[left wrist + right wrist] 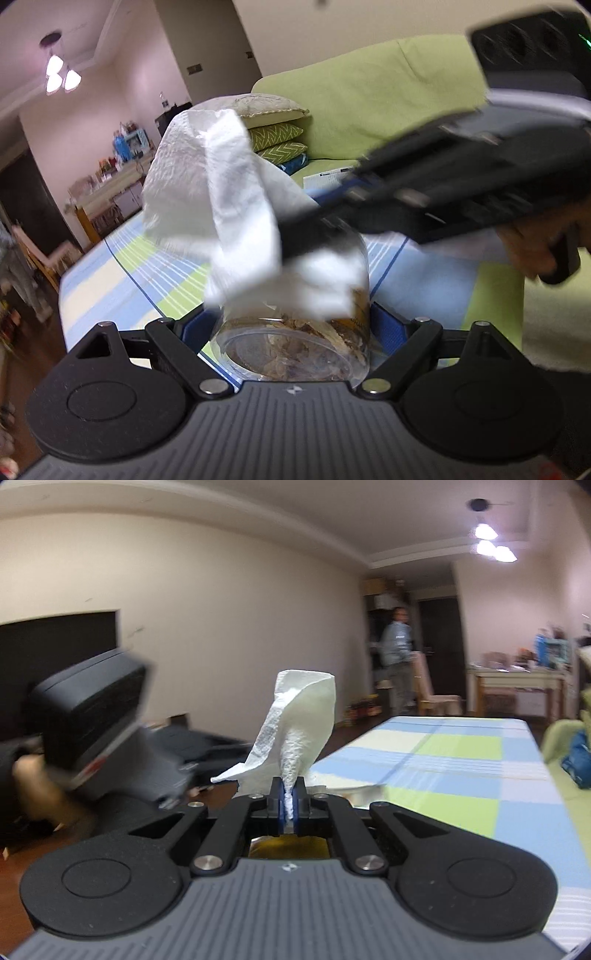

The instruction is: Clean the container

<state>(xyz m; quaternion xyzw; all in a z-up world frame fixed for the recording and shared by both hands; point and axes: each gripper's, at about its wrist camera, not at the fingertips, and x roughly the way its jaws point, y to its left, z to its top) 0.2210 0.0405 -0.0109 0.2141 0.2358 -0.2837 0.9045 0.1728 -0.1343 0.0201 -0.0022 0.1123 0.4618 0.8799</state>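
**A:** How did the container look to handle?

**B:** It was a clear plastic jar (295, 332), low and centre in the left wrist view, with brownish dried scraps at its bottom. It looked light and rigid but smooth-walled, so probably slippery and liable to twist under a wiping push. The left tongs (295, 325) were clenched on it, blue pads against its two sides, and that side grip across the body seemed the sensible place to take it.

**B:** The paper towel (229, 192) was the opposite: soft, limp, easily torn. It draped over the jar's upper part in the middle of that frame.

**A:** And the other tool?

**B:** The right tongs (290, 805) were closed tight on a twisted tail of the towel, at the centre of the right wrist view, the rest of the sheet standing up above them. In the left view the same tool came in from the upper right as a dark blurred bar reaching toward the jar's mouth. Whether the towel was inside the jar could not be told.

**A:** What lay beneath?

**B:** A desk (461, 760) under a checked cloth of blue, green and white, at the right of the right view. Whether the jar touched it could not be told.

**A:** The room?

**B:** A living room: a green-covered sofa (369, 103) with stacked cushions (280, 136) at upper centre, a ceiling lamp (59, 74) at upper left, and a person (397, 653) standing by a doorway, right of centre.
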